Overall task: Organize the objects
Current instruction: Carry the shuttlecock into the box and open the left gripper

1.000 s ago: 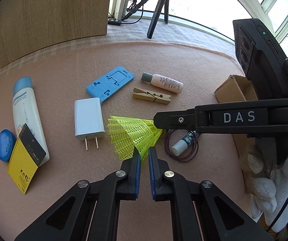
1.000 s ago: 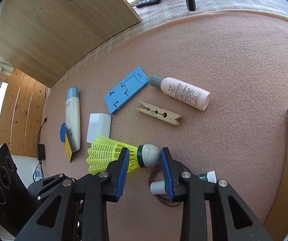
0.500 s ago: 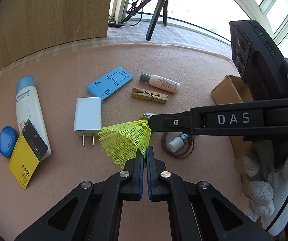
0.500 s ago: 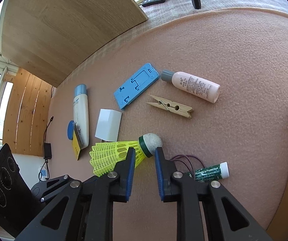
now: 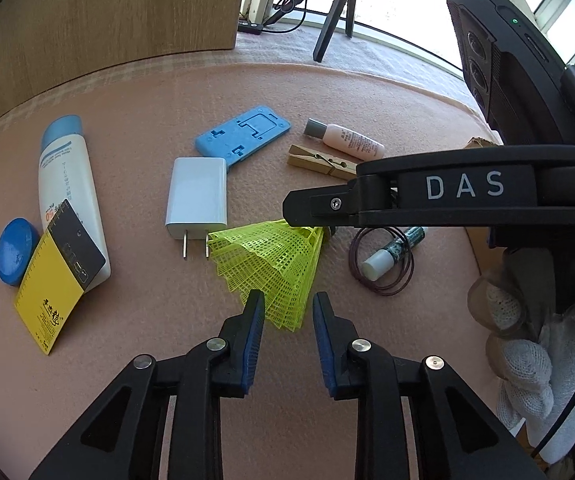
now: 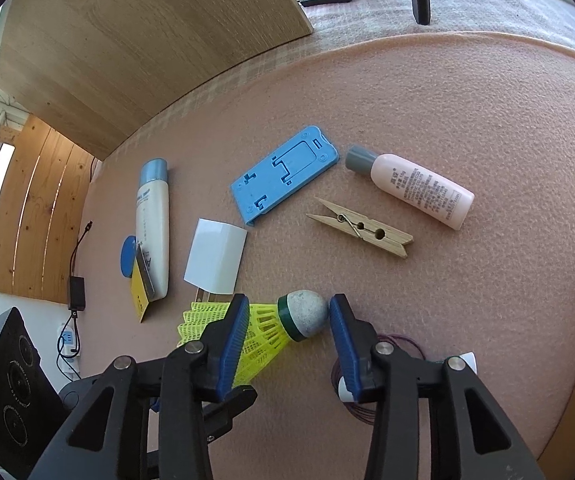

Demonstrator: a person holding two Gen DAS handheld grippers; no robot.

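On the pink felt worktop [image 6: 467, 112], we are seeing the shuttlecock [image 6: 283, 324] lying on its side, its long axis running across the right wrist view: rounded grey cork nose to the right, yellow mesh skirt flaring left. A green band is ringing the cork. Our right gripper [image 6: 287, 316] is standing open, fingers spread either side of the cork end, the right pad just beside the nose. Our left gripper [image 5: 287, 312] is gaping too, straddling the skirt's rim [image 5: 283, 276]. Nearby are lying a wooden clothespin [image 6: 361, 232], a smooth pink bottle [image 6: 419, 188], a blue plastic stand [image 6: 283, 176] and a white charger [image 5: 197, 196].
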